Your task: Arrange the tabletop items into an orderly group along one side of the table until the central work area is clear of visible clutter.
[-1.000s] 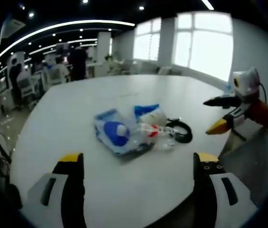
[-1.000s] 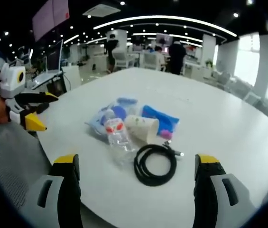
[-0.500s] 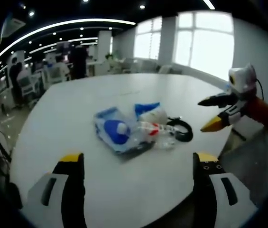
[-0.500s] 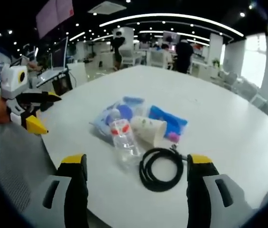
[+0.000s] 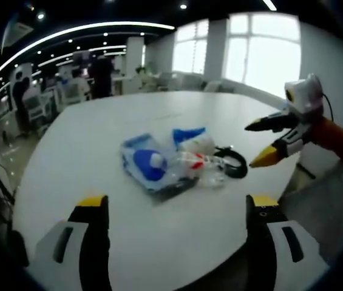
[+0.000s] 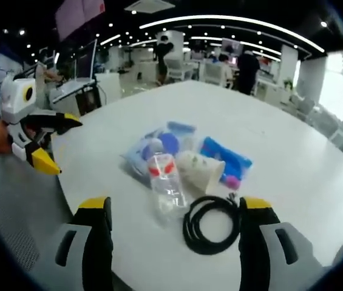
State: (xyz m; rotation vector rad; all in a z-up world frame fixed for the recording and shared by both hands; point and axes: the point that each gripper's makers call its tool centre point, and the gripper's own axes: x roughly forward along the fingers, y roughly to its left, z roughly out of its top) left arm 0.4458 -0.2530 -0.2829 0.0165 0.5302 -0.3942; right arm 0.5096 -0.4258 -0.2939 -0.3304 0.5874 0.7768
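A heap lies mid-table: a clear plastic bag with blue contents point(image 5: 147, 165) point(image 6: 153, 145), a clear bottle with a red label point(image 5: 203, 168) point(image 6: 166, 182), a paper cup on its side point(image 5: 196, 144) point(image 6: 200, 168), a blue cloth point(image 6: 227, 160) and a coiled black cable point(image 5: 230, 163) point(image 6: 212, 224). My left gripper point(image 5: 177, 209) stands open at the near table edge, well short of the heap. My right gripper point(image 6: 174, 209) is open just above the cable and the bottle; it also enters the left gripper view as the right gripper point(image 5: 262, 140), jaws apart beside the cable. The left gripper point(image 6: 53, 140) appears at the left of the right gripper view, jaws apart.
The round white table point(image 5: 98, 139) point(image 6: 292, 170) has wide bare areas around the heap. Beyond it is an office with desks, chairs and standing people point(image 6: 247, 66). A grey mesh chair back point(image 6: 13, 206) sits by the near edge.
My right gripper has come forward over the table toward the cable and bottle. The left gripper and the heap have stayed put.
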